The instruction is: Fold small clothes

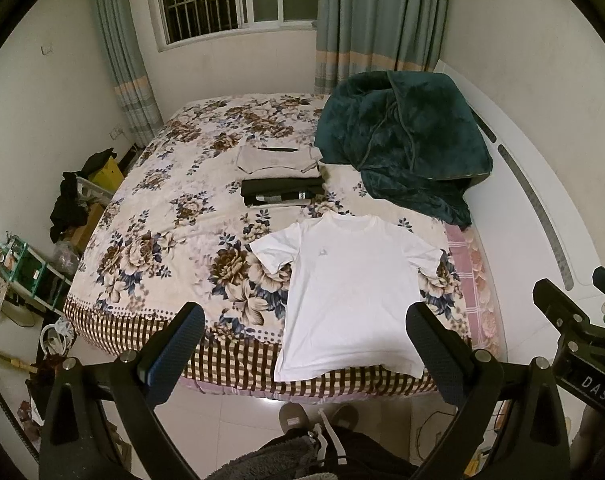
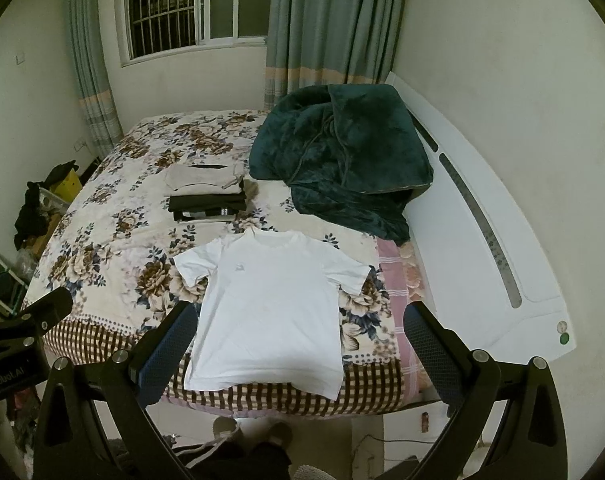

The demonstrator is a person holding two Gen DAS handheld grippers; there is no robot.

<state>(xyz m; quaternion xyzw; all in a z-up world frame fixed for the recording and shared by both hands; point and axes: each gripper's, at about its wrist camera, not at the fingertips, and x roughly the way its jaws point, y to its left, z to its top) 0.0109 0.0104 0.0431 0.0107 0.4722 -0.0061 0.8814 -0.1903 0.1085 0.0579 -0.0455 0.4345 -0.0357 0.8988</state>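
A white T-shirt [image 1: 350, 300] lies flat and spread out, front up, at the near edge of the bed; it also shows in the right wrist view [image 2: 270, 312]. My left gripper [image 1: 304, 320] is open and empty, held above the floor just before the shirt's hem. My right gripper [image 2: 300, 320] is open and empty, likewise short of the hem. Behind the shirt lie a folded black garment [image 1: 282, 194] and a folded beige garment [image 1: 278, 160], also seen in the right wrist view as black [image 2: 208, 206] and beige [image 2: 204, 178].
A bunched dark green blanket [image 1: 402, 148] sits at the bed's far right by the white headboard [image 1: 542, 216]. The floral bedspread [image 1: 162, 220] covers the bed. Clutter and boxes [image 1: 74, 200] stand on the floor at left. The person's slippers [image 1: 294, 416] are below.
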